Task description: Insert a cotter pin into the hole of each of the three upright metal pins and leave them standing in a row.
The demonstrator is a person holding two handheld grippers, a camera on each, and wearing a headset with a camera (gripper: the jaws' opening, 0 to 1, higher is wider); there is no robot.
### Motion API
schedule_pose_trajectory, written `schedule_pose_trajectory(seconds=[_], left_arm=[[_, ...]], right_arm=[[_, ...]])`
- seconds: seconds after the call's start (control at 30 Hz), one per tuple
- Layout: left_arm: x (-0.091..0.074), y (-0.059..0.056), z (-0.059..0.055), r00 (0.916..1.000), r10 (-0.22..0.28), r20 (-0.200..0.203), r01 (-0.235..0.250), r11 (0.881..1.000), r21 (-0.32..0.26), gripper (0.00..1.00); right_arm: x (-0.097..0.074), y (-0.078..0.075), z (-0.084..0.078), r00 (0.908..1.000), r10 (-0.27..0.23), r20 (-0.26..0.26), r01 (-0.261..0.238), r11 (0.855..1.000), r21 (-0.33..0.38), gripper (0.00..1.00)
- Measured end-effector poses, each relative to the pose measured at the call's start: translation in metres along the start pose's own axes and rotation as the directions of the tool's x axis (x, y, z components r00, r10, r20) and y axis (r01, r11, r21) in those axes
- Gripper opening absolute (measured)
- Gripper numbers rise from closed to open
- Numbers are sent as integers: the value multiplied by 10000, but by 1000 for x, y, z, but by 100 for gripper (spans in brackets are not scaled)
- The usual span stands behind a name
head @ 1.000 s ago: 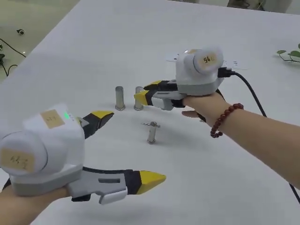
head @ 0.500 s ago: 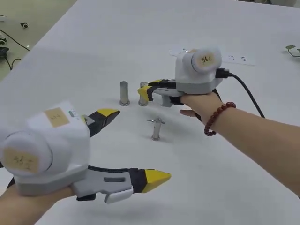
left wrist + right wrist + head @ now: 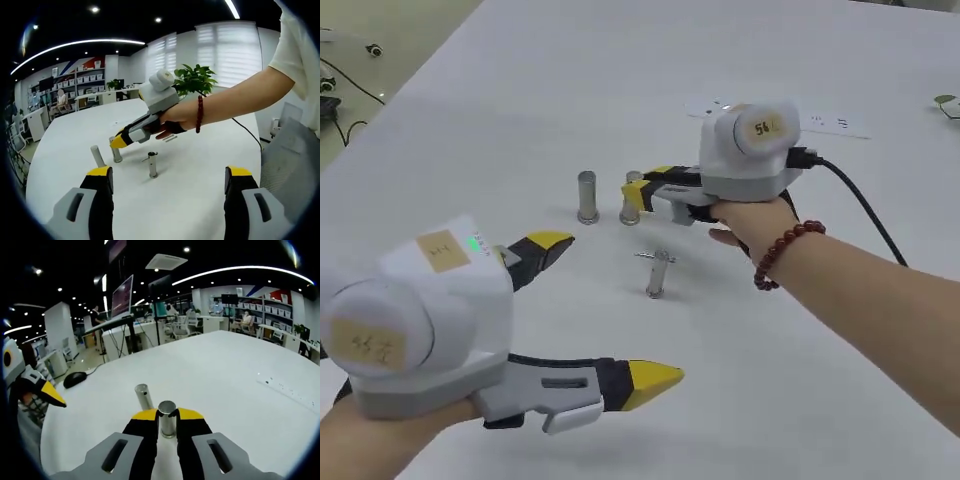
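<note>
On white desk [image 3: 520, 100], front: short upright steel pin [image 3: 658, 275], thin cotter pin [image 3: 648, 256] through hole; we count one done. Behind: second steel pin [image 3: 167, 425], clamped by right tool [image 3: 633, 192]; third bare pin [image 3: 587, 197] beside. Left tool [image 3: 615, 308] wide open, empty. Two insertions left, we judge.

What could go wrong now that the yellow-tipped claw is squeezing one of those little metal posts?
The right gripper is shut on an upright metal pin; a jerk could tip it, or knock the bare pin standing just beyond it. The pin with the cotter pin stands free near the open left gripper; a careless sweep might topple it.
</note>
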State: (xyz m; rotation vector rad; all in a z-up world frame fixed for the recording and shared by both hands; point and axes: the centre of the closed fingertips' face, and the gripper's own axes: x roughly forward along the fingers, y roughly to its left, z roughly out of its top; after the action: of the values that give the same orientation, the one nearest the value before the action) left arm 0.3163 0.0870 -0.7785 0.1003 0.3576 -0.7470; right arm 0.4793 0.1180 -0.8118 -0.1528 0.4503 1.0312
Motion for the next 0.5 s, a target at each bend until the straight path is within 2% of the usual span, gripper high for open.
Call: schedule_pose_trajectory(seconds=[0.2,0.5], left_arm=[[0,2,3,10000,46,43,-46,10000,5,92],[0,0,7,10000,39,74,-39,10000,63,92]], right_arm=[[-9,-6,-5,9998,-167,-94,168,9998,84,13],[-33,-12,-8,9992,-390,-107,390,9992,0,13]])
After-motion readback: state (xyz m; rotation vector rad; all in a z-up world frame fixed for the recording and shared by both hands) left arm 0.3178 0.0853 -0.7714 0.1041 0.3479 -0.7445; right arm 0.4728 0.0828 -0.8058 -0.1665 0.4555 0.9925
